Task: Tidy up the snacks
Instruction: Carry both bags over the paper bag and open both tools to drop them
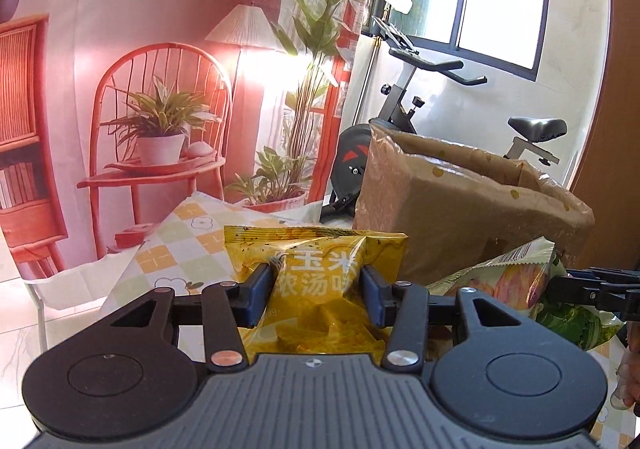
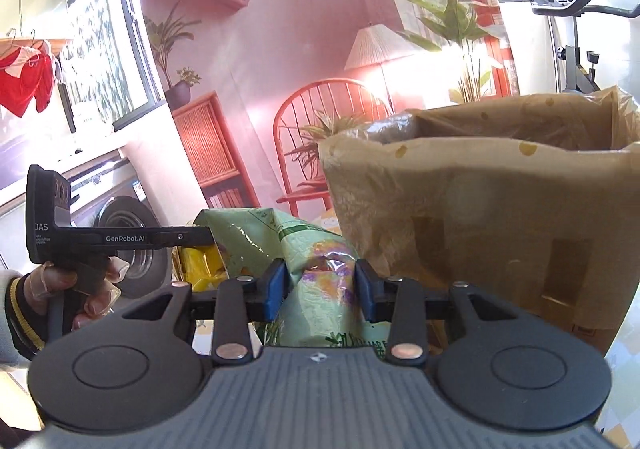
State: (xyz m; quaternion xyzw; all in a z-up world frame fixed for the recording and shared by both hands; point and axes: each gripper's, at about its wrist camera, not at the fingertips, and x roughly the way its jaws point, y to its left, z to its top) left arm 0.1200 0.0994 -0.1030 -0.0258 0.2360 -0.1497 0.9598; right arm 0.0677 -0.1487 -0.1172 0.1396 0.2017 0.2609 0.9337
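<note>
I am holding the left claw (image 1: 316, 291) narrow, its blue pads (image 1: 256, 295) pinching the waist of a yellow snack packet (image 1: 316, 277) printed with Chinese characters. The packet is standing upright between the pads, its sealed top edge pointing toward twelve o'clock in the left wrist view. Behind it, at about one o'clock, a brown-lined cardboard box (image 1: 460, 205) is sitting open, its liner folded over the rim. At three o'clock in that view I am seeing a green snack bag (image 1: 516, 281) with the right claw (image 1: 560, 285) coming in from the edge and gripping it.

In the right wrist view I am keeping the right claw (image 2: 320, 289) narrow as well, its blue pads (image 2: 276, 289) squeezing the crumpled middle of the green snack bag (image 2: 316, 273). The bag is hanging just beside the box (image 2: 480, 217), which is filling the one to three o'clock area; whether bag and box are touching I cannot tell. At nine o'clock the left claw (image 2: 200, 237) is reaching sideways, gripped by a gloved hand (image 2: 76, 285), with the yellow snack packet (image 2: 202, 265) showing partly behind the green bag. A checkered cloth (image 1: 176, 261) is covering the counter at ten o'clock in the left wrist view.
</note>
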